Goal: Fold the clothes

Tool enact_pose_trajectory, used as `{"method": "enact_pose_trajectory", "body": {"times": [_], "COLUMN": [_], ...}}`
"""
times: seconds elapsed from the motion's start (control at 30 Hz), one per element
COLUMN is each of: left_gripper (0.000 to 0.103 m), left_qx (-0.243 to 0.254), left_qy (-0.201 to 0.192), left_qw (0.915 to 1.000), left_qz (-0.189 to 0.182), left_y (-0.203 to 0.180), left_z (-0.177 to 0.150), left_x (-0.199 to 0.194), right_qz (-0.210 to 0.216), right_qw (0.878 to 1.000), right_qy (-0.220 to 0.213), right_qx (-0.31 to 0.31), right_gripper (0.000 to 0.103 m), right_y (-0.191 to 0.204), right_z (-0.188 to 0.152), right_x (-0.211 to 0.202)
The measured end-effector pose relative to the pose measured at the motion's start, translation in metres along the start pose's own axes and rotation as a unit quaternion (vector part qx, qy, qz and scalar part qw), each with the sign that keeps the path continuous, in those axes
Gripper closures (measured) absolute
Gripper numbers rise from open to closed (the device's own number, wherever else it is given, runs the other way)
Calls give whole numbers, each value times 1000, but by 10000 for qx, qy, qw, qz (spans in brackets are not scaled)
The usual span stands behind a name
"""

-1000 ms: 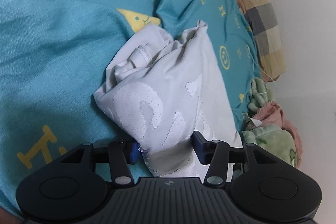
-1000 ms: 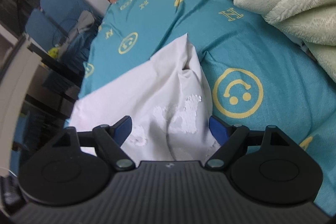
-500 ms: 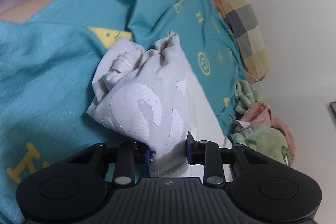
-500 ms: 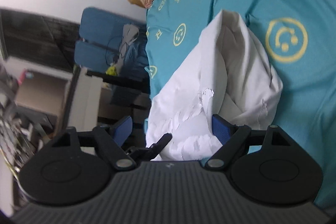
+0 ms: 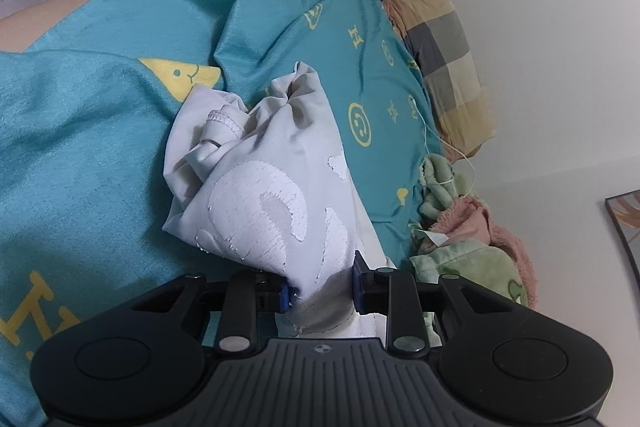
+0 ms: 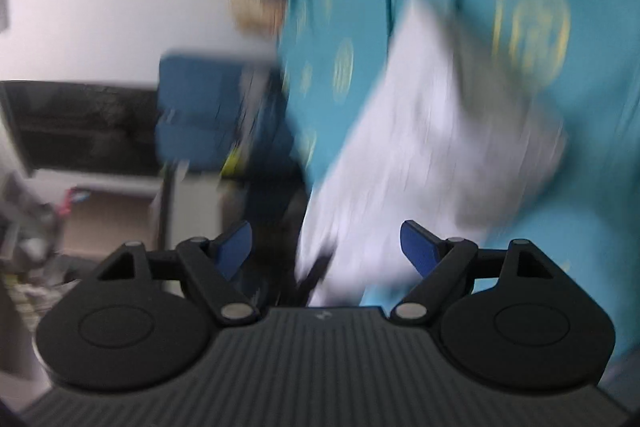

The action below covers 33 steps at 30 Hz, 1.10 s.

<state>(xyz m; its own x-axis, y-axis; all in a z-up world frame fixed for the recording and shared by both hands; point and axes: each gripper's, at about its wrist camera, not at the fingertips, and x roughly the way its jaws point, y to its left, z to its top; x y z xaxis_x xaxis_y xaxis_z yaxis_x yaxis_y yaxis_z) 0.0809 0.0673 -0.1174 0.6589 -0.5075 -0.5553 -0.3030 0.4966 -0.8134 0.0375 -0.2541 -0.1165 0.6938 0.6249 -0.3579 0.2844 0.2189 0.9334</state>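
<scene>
White and still bunched, the garment (image 5: 276, 195) hangs above the teal bedsheet (image 5: 80, 147) clamped in our left gripper (image 5: 320, 291), our right gripper (image 6: 326, 247) spread and empty, so folding has barely begun.

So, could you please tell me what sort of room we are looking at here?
Most likely a bedroom. A teal sheet printed with smiley faces covers a bed, a checked pillow lies against the wall, and plush blankets are heaped beside it. The left gripper grips a white garment above the bed.
</scene>
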Motion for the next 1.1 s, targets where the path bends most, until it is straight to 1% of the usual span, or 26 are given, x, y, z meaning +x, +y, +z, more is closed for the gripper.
{"method": "enact_pose_trajectory", "body": {"times": [0.07, 0.1, 0.13, 0.17, 0.2, 0.33, 0.43, 0.57, 0.67, 0.7, 0.73, 0.77, 0.83, 0.9, 0.93, 1.0, 1.1], "left_gripper": [75, 75, 75, 75, 75, 76, 76, 76, 76, 76, 76, 76, 76, 76, 76, 76, 76], "left_qx": [-27, -40, -52, -66, -77, -65, -163, -320, -289, -276, -281, -291, -301, -291, -277, -234, -378], "left_qy": [-4, -7, -15, -22, -24, -28, -35, -58, -57, -67, -73, -67, -43, -18, -17, 0, 113], "left_qw": [10000, 10000, 10000, 10000, 9999, 9998, 9997, 9994, 9995, 9995, 9995, 9995, 9995, 9995, 9995, 9996, 9988], "left_qz": [-25, -39, -52, -66, -86, -159, -165, -142, -140, -130, -126, -127, -121, -125, -129, -167, -301], "left_y": [0, 0, 0, 0, 0, -2, 1, 7, 8, 8, 8, 9, 9, 8, 7, 3, -4], "left_z": [1, 1, 2, 2, 3, 5, 6, 8, 8, 8, 8, 9, 9, 9, 9, 9, 10], "left_x": [0, -1, -1, -1, 0, 1, -1, -5, -7, -7, -7, -8, -8, -9, -10, -15, -26], "right_qz": [-146, -235, -350, -480, -558, -537, -520, -497, -478, -472, -497, -576, -733, -863, -867, -818, -695], "right_qw": [9981, 9962, 9945, 9934, 9928, 9938, 9930, 9898, 9858, 9842, 9836, 9845, 9856, 9855, 9849, 9847, 9850], "right_qy": [425, 571, 616, 568, 493, 5, -360, -847, -1210, -1331, -1407, -1409, -1411, -1431, -1479, -1535, -1581], "right_qx": [417, 620, 770, 872, 938, 975, 1002, 1034, 1057, 1065, 1014, 868, 575, 306, 229, 122, 29], "right_gripper": [19, 19, 19, 19, 19, 19, 19, 19, 19, 22, 32, 38, 61, 71, 73, 75, 75], "right_y": [-19, -30, -39, -46, -51, -54, -56, -58, -60, -61, -60, -58, -53, -48, -48, -44, -30], "right_z": [-11, -12, -10, -7, -5, 3, 8, 16, 22, 23, 26, 29, 35, 41, 41, 39, 37], "right_x": [25, 36, 44, 49, 51, 43, 38, 30, 25, 23, 22, 24, 28, 28, 23, 14, 1]}}
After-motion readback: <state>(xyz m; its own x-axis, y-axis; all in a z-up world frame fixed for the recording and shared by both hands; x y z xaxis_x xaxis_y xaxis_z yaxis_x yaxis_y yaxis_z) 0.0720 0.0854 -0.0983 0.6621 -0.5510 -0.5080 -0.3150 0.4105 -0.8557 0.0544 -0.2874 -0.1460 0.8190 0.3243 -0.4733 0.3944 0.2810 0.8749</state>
